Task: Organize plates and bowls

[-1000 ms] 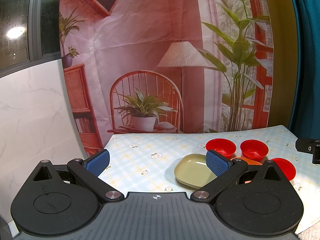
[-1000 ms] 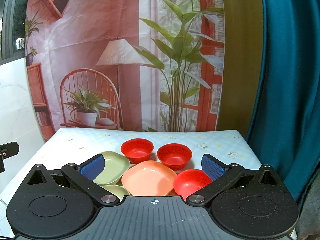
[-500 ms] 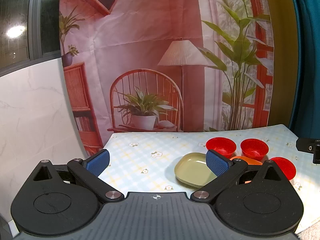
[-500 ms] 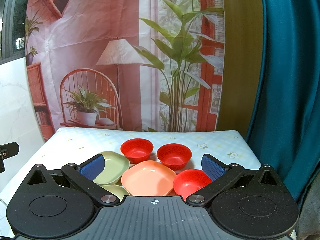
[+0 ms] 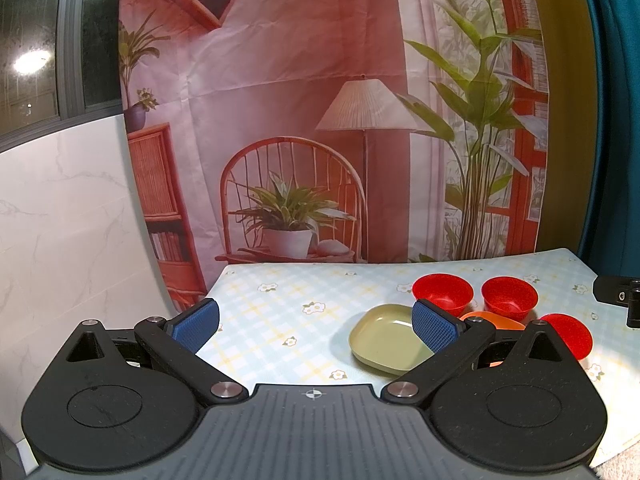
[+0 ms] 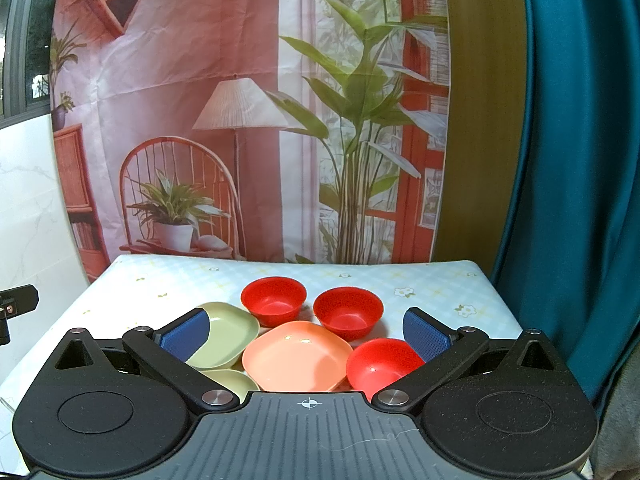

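Observation:
Three red bowls sit on the table: one far left (image 6: 274, 301), one far right (image 6: 347, 313), one near (image 6: 380, 362). An orange plate (image 6: 298, 356) lies between them. A green plate (image 6: 226, 334) lies to its left, and a second green plate (image 6: 230, 382) shows partly behind my right gripper body. My right gripper (image 6: 306, 330) is open and empty, above the near side of the dishes. My left gripper (image 5: 316, 324) is open and empty, left of the green plate (image 5: 384, 340) and the red bowls (image 5: 442, 294).
The table (image 5: 280, 304) has a checked flowered cloth. A printed backdrop (image 6: 240, 120) hangs behind it, a teal curtain (image 6: 568, 160) at the right, a marble wall (image 5: 60, 220) at the left. The other gripper shows at each view's edge (image 5: 618, 296).

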Demonstrator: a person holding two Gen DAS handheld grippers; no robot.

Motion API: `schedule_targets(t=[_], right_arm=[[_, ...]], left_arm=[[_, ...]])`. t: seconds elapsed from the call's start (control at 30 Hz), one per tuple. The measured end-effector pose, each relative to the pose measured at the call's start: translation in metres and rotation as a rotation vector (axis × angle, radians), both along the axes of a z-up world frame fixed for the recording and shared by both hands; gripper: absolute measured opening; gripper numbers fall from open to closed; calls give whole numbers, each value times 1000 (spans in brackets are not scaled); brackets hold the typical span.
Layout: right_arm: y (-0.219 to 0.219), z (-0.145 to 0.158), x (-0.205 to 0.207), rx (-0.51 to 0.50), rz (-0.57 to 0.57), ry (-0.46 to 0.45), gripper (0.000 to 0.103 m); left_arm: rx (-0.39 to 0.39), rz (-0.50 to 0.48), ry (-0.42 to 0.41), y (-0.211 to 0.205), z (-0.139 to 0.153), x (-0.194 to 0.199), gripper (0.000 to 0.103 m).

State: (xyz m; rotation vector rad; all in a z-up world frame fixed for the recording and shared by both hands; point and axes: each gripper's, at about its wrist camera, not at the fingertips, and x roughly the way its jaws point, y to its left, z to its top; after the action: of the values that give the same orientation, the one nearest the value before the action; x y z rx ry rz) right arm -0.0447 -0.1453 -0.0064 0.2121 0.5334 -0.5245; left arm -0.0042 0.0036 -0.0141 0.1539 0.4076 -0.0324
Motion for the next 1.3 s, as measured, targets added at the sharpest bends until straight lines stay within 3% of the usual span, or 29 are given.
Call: schedule_targets(t=[0.77,1.03,1.13,1.3], right_arm=[[0,-1,-1,-1,0,-1,103],[0,-6,-7,-21,44,-86,103],[-4,-9,5,-77,42,-98,103],[-17,-26,31,-63,51,-100,103]], left_arm=[[-6,8,8,6,-20,2,103],[1,21,36,10,-25,16,103],[7,18,36,13,-30,27,103],[20,34,26,13,-43,48,103]])
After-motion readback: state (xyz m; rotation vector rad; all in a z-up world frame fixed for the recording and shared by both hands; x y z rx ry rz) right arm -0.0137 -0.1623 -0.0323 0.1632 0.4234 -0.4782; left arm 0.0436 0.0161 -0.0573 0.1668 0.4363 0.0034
